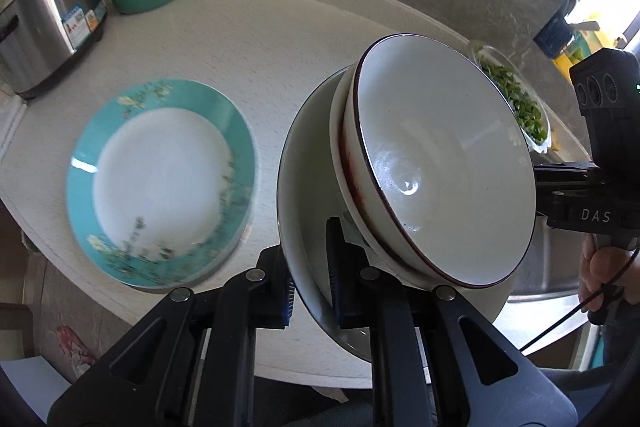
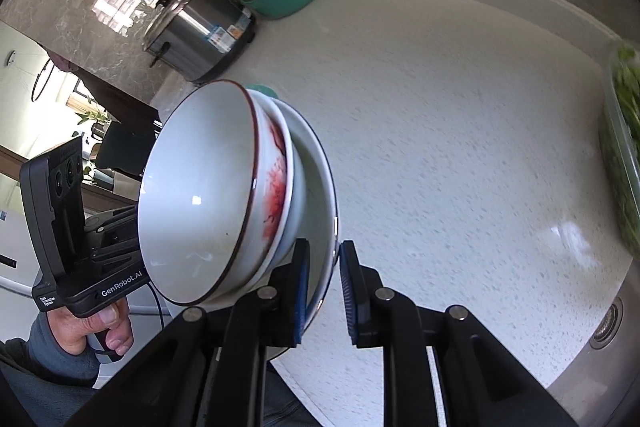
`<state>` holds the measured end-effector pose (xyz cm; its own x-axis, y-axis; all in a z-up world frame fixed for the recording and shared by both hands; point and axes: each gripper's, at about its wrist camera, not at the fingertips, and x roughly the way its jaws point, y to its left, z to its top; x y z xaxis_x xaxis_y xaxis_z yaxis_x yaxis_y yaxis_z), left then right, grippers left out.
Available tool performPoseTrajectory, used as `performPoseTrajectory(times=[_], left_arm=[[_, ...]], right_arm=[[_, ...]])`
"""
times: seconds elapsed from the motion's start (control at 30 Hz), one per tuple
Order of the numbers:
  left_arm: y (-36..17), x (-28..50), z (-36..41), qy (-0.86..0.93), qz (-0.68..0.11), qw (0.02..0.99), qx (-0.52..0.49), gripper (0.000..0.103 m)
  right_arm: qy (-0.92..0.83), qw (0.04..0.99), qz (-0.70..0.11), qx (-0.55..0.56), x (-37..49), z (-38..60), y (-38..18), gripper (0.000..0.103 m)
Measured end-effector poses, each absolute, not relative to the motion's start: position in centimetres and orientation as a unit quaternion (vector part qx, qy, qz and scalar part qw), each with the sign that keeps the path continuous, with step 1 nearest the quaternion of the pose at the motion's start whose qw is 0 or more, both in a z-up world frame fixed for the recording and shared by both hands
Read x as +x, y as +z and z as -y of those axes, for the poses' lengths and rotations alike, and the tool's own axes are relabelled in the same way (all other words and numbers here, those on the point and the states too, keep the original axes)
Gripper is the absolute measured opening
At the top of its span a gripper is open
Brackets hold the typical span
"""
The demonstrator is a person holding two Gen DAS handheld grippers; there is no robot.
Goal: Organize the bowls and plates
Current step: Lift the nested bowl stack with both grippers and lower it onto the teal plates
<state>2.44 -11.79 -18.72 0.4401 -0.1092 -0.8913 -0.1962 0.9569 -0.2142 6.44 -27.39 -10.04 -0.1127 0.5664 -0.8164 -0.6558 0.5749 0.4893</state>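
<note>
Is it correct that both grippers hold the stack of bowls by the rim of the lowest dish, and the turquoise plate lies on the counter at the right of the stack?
Not quite: in the left wrist view the turquoise plate lies left of the stack of bowls, not right. The left gripper and right gripper do clamp the lowest dish by its rim.

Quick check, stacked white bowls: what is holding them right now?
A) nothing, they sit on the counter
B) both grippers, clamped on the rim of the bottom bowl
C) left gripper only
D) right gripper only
B: the left gripper and the right gripper each pinch the rim of the large white bottom bowl, which carries the brown-rimmed white bowl clear of the white speckled counter.
</note>
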Motion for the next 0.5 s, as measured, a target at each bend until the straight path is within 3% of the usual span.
performPoseTrajectory(times=[0.27, 0.5], left_arm=[[-16.5, 1.5, 1.3, 0.021, -0.515, 0.846, -0.139, 0.012], [-19.9, 1.4, -6.1, 0.009, -0.536, 0.834, -0.131, 0.012]], right_arm=[[0.463, 0.672, -0.577, -0.037, 4.7, 17.9, -8.8, 0.019], [0.442, 0.670, -0.596, -0.029, 3.8, 12.0, -12.5, 0.019]])
